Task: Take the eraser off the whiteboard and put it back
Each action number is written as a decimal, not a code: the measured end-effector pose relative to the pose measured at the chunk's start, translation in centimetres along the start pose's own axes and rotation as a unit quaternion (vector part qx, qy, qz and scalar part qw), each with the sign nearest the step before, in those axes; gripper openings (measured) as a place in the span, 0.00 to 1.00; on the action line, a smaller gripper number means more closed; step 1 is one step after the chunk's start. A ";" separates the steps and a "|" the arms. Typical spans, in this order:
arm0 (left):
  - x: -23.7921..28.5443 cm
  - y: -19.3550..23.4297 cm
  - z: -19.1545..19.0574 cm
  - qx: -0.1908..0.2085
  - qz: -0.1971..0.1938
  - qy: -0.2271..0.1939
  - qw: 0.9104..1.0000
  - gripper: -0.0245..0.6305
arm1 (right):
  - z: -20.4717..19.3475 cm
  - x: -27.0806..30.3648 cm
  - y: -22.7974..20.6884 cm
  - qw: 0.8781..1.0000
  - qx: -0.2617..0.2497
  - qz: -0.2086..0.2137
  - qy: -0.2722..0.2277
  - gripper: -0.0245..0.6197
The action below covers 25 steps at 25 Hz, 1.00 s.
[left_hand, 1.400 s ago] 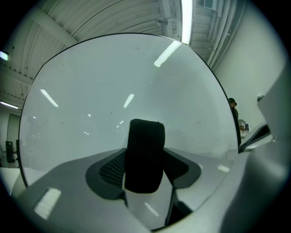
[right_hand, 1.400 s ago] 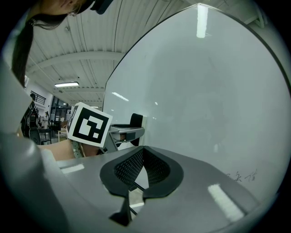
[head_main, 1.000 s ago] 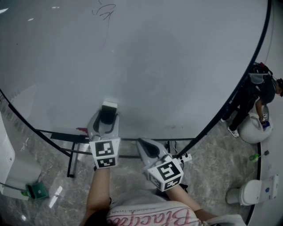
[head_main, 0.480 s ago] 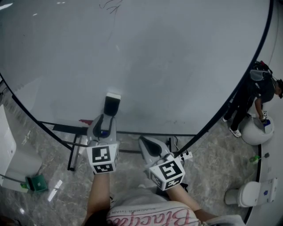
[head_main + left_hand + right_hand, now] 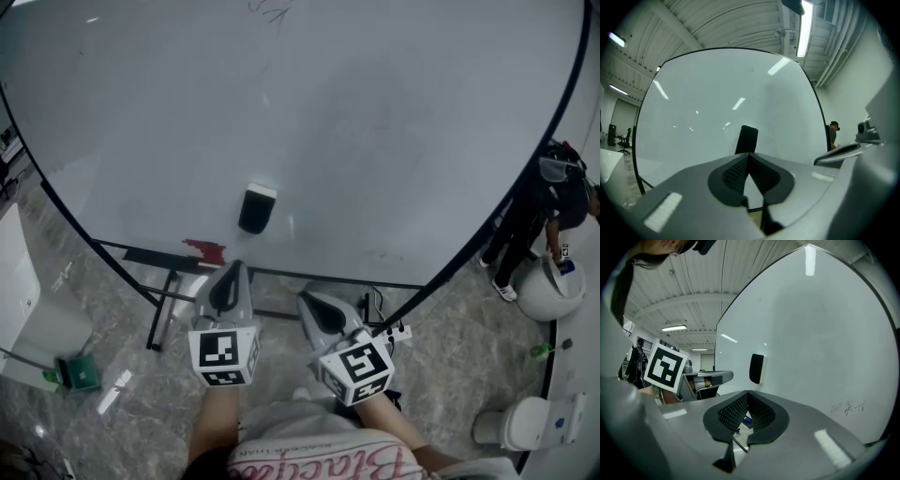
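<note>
- Head view: the eraser (image 5: 257, 208) sat on the face of the whiteboard (image 5: 394, 131), low on the board and a little above its bottom edge. Its dark back faced out, and a pale strip showed along its top end.
- Bare board lay around the eraser on every side. The only marks were a faint scribble (image 5: 273, 11) at the far top, well apart from it.
- The board's dark frame ran down from the left, along the bottom and up the right side. A narrow tray (image 5: 150, 257) hung under the bottom edge at the left, with a red thing (image 5: 204, 249) lying on it. I could not tell what the red thing was.
- The left gripper (image 5: 232, 266) had its tips just below the bottom edge, in line with the eraser but clear of it, with a strip of board between them.
- Left gripper view: the jaws had just been closing and met at the tips with nothing between them (image 5: 749, 156). The eraser (image 5: 747, 139) stood upright on the board straight ahead, beyond the tips.
- The right gripper (image 5: 303, 299) was beside the left one, apart from it and also short of the bottom edge.
- Right gripper view: the jaws were together and empty (image 5: 747, 396). The eraser (image 5: 756, 368) showed side-on against the board, ahead and slightly right.
- Below the board edge: the stand's legs, a cable and a power strip (image 5: 395, 333) lay on the floor near the right gripper.
- A person (image 5: 551, 192) stood past the board's right edge, well apart from both grippers.
</note>
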<state>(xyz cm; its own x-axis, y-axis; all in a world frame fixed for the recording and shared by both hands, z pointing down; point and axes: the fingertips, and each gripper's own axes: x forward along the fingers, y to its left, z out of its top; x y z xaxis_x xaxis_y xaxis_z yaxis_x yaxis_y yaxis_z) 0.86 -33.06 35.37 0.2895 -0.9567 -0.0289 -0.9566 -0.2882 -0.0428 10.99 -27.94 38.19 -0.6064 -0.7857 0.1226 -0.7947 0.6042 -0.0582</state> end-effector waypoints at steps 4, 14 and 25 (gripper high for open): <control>-1.5 -0.5 0.1 -0.006 -0.009 -0.002 1.000 0.04 | -0.3 0.0 0.8 1.000 0.002 0.004 0.003 0.04; -3.3 -1.7 -1.6 -0.042 -0.039 0.014 0.998 0.04 | -0.3 0.0 1.1 1.000 0.003 0.002 -0.001 0.04; -3.0 -2.3 -1.8 -0.039 -0.053 0.015 0.998 0.04 | -0.3 0.6 1.6 1.000 -0.005 0.011 0.003 0.04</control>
<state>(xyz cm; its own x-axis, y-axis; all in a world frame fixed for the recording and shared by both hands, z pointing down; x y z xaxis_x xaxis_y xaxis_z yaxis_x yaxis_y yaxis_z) 2.11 -29.64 37.36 0.3900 -0.9208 0.0025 -0.9203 -0.3897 0.0339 9.32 -27.40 38.48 -0.6242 -0.7709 0.1270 -0.7803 0.6233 -0.0515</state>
